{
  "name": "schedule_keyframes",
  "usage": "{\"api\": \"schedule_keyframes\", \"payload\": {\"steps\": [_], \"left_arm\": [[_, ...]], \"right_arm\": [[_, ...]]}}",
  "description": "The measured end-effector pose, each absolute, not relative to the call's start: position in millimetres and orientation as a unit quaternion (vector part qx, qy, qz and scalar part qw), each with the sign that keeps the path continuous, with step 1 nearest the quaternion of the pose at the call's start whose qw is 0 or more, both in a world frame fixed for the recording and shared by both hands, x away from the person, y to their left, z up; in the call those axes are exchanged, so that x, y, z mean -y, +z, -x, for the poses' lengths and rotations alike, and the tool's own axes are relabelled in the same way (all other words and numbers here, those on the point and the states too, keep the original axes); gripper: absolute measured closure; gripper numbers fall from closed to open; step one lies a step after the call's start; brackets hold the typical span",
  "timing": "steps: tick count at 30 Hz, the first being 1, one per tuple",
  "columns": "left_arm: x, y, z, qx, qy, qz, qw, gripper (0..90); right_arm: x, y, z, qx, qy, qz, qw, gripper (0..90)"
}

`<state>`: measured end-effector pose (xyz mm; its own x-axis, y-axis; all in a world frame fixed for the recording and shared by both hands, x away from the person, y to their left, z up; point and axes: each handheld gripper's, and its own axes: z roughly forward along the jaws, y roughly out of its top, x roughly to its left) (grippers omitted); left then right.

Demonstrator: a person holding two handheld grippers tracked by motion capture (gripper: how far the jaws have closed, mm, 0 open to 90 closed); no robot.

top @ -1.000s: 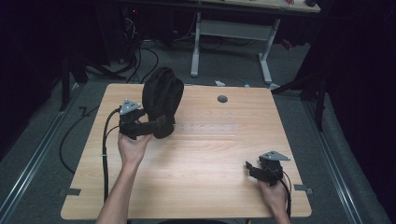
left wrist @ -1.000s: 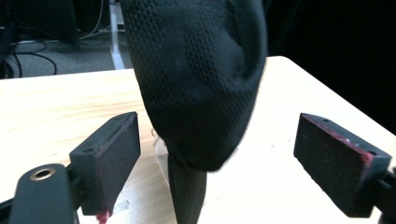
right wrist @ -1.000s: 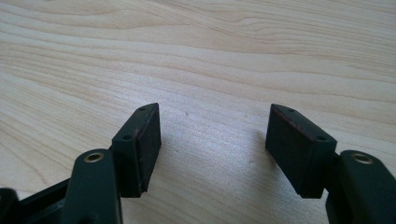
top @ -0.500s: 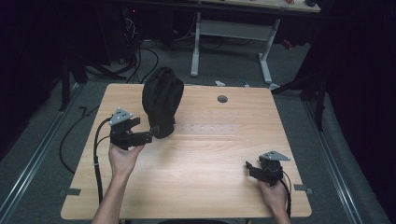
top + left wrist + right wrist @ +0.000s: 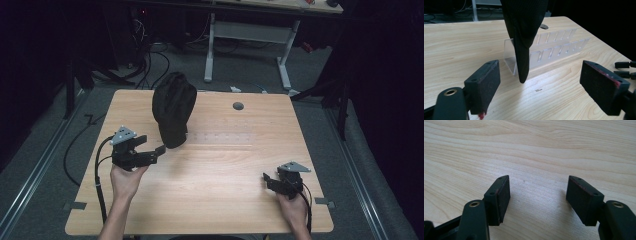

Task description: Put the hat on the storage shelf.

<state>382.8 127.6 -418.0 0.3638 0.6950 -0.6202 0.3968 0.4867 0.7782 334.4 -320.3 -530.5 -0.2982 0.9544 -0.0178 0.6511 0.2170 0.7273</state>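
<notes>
Cap (image 5: 524, 27) propped on clear rack (image 5: 554, 47), just ahead of your left hand-held gripper (image 5: 540, 82), jaws wide, empty; right hand-held gripper (image 5: 537, 195) parked open on tabletop (image 5: 225, 170).

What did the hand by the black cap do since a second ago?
The left gripper let go of the black cap and pulled back toward the person, jaws open. The cap stayed propped on the clear rack. The right gripper stayed open near the table's front corner.
</notes>
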Motion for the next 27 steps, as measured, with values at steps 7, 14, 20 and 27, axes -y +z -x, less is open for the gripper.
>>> {"api": "schedule_keyframes", "payload": {"steps": [7, 14, 20, 27], "left_arm": [[-128.4, -427.7, -375.6, -0.553, 0.11, -0.508, 0.652, 17.0], [-132.2, -436.9, -369.5, -0.558, 0.103, -0.505, 0.651, 17.9], [-135.8, -445.4, -365.3, -0.563, 0.102, -0.503, 0.648, 18.4], [-138.9, -456.1, -363.5, -0.569, 0.11, -0.504, 0.641, 19.0]], "right_arm": [[320.3, -530.5, -334.4, -0.742, 0.315, -0.541, 0.241, 36.1], [320.3, -530.5, -334.4, -0.742, 0.315, -0.541, 0.241, 36.0], [320.3, -530.5, -334.4, -0.742, 0.314, -0.541, 0.241, 36.1], [320.3, -530.5, -334.4, -0.742, 0.314, -0.541, 0.241, 36.1]]}}
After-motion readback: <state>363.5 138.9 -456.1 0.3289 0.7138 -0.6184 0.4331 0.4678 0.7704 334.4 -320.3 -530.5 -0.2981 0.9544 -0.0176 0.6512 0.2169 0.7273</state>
